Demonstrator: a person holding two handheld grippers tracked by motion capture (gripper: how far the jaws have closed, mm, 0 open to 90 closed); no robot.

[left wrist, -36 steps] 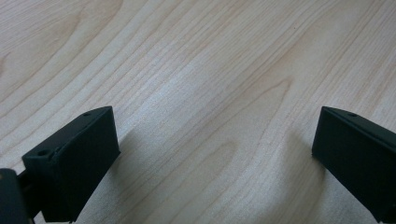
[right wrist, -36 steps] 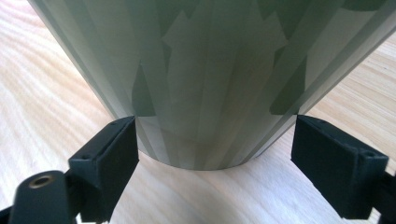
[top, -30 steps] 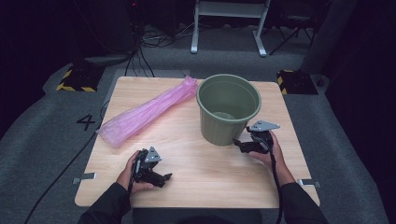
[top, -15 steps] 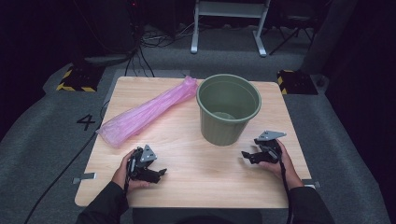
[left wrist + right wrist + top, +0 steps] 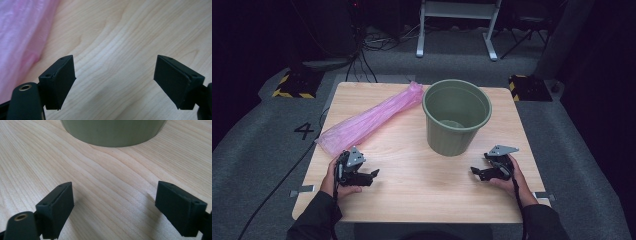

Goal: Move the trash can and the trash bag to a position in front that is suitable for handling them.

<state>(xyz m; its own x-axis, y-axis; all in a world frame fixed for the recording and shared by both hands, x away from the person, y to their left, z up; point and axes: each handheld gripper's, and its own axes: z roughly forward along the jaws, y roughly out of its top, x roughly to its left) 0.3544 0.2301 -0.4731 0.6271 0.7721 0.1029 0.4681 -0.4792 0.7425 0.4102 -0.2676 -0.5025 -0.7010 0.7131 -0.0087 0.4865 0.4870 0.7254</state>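
Observation:
A green plastic bucket [image 5: 457,117] stands upright at the back middle of the wooden table [image 5: 412,205]. Its base fills the top of the right gripper view [image 5: 112,132]. A long pink plastic bag [image 5: 369,120] lies diagonally at the back left, and its edge shows in the left gripper view [image 5: 20,37]. My left gripper [image 5: 373,175] is low over the front left, just below the bag's near end. Its jaws have just been closing a little but stand open [image 5: 115,75] over bare wood. My right gripper [image 5: 476,172] sits at the front right, open [image 5: 115,202], aimed at the bucket's foot.
Bare wood lies between the two grippers in front of the bucket. Grey carpet with a "4" mark [image 5: 304,131] surrounds the table. Cables [image 5: 362,65] and a metal stand [image 5: 457,30] are on the floor behind it.
The right gripper has drawn back from the bucket's side toward the front right edge and sunk. The left gripper has shifted left, nearer the bag's end.

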